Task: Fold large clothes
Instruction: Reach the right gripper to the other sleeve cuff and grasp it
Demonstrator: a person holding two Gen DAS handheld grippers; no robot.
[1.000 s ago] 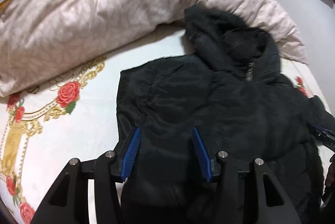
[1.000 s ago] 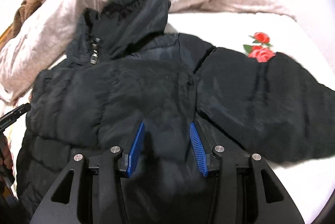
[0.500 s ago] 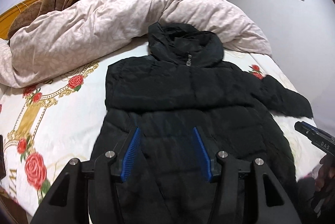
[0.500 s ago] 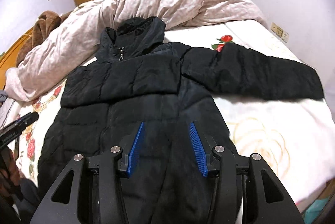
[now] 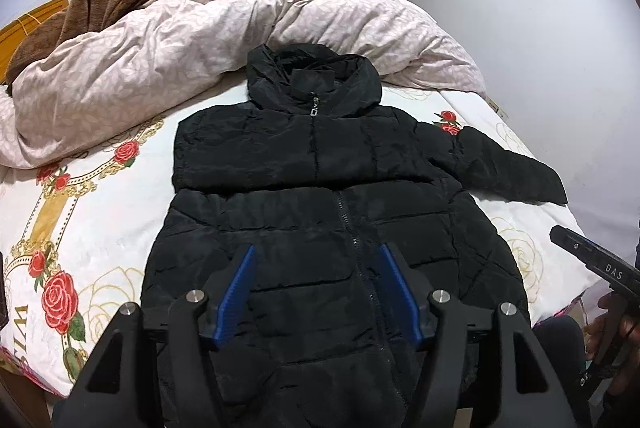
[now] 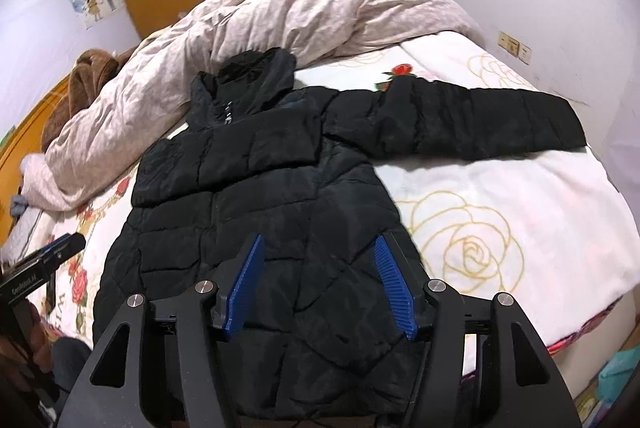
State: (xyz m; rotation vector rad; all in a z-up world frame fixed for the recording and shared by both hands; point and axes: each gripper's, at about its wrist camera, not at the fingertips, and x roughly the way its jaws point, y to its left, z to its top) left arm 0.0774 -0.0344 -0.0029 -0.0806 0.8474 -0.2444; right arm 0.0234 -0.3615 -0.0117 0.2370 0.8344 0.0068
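Observation:
A black hooded puffer jacket (image 5: 320, 195) lies front up on the bed, zipped, hood toward the duvet. Its left sleeve is folded across the chest; its right sleeve (image 6: 480, 123) stretches out to the right. My left gripper (image 5: 316, 268) is open and empty, held above the jacket's lower hem. My right gripper (image 6: 320, 260) is open and empty, above the hem's right half. The right gripper's tip also shows in the left wrist view (image 5: 592, 260), the left one's in the right wrist view (image 6: 44, 260).
A rumpled pink duvet (image 5: 200, 39) is heaped across the back of the bed. A brown blanket (image 5: 84, 11) lies at the back left. The rose-printed sheet (image 5: 80, 211) is bare on both sides of the jacket. The bed's front edge (image 6: 580, 320) is close below the grippers.
Both grippers have pulled back and up from close over the jacket's chest to above its hem. The whole jacket and the room now show. Both stayed open.

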